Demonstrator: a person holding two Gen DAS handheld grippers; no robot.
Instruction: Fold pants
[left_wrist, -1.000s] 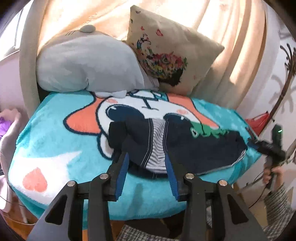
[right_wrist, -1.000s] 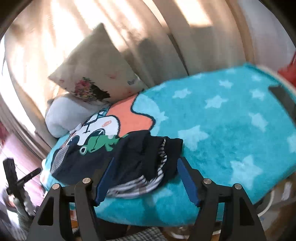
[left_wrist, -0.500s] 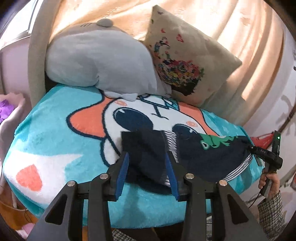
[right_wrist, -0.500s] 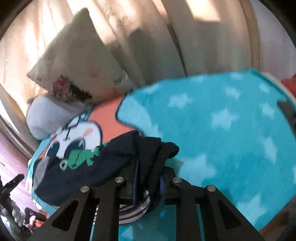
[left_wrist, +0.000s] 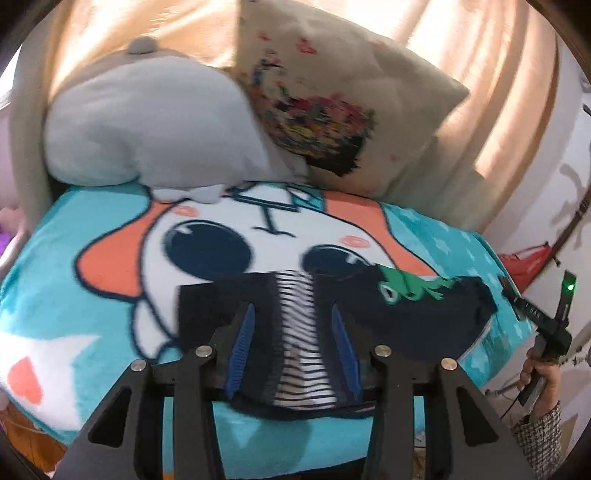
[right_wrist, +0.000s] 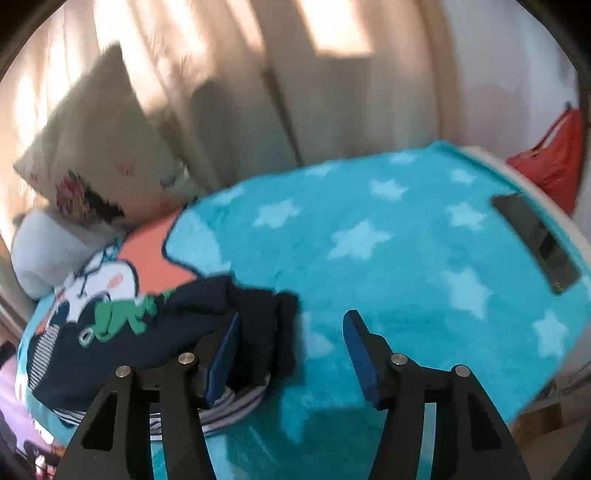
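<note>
Dark navy pants (left_wrist: 413, 325) with a green dinosaur print and a striped lining lie on the teal cartoon blanket (left_wrist: 92, 295) near its front edge. My left gripper (left_wrist: 293, 336) is open, its blue pads on either side of the striped waistband. The pants also show in the right wrist view (right_wrist: 122, 332). My right gripper (right_wrist: 291, 334) is open, its left pad against the folded leg ends and its right pad over bare blanket (right_wrist: 388, 266).
A grey plush pillow (left_wrist: 147, 125) and a beige flowered cushion (left_wrist: 332, 107) lean against the curtain at the back. A dark flat object (right_wrist: 535, 240) lies near the blanket's right edge. A red bag (right_wrist: 550, 158) sits beyond it.
My right gripper was shut on the leg ends half a second ago and has opened, leaving them on the blanket. My left gripper stays open and has moved closer over the waistband.
</note>
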